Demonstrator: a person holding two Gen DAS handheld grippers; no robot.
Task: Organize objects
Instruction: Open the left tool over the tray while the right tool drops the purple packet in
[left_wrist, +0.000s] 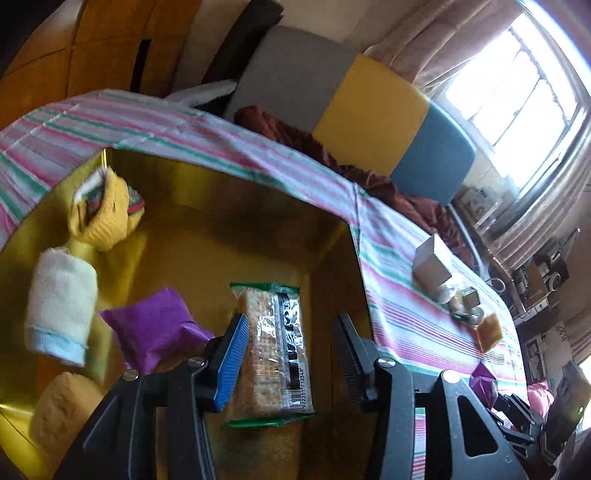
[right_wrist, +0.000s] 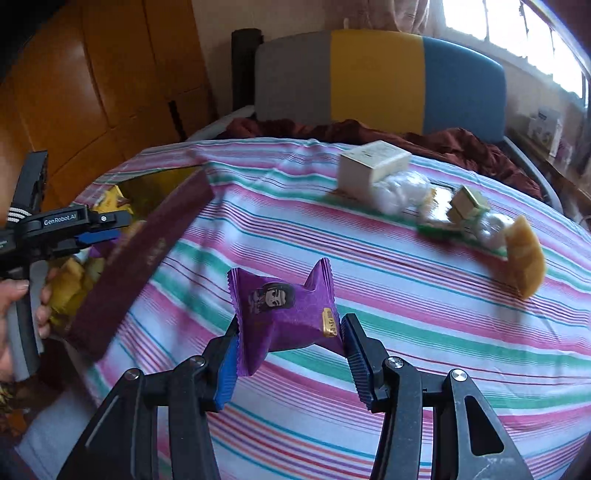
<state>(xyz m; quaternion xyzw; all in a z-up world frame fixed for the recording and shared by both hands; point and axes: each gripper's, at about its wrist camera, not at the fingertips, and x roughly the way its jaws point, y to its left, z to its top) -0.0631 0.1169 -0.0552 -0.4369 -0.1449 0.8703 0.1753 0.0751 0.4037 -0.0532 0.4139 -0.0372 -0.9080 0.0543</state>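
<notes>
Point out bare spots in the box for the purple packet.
Free: box floor beyond the cracker pack, up to the far wall. Crowded: left side, with yellow knit item, rolled white towel and another purple packet. Right hand-held gripper holds the purple packet.

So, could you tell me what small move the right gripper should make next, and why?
Probably carry the purple snack packet left, toward the gold-lined box. The right gripper is shut on the packet above the striped cloth. The box already holds a similar purple packet, and the left gripper stands open over a cracker pack lying there.
</notes>
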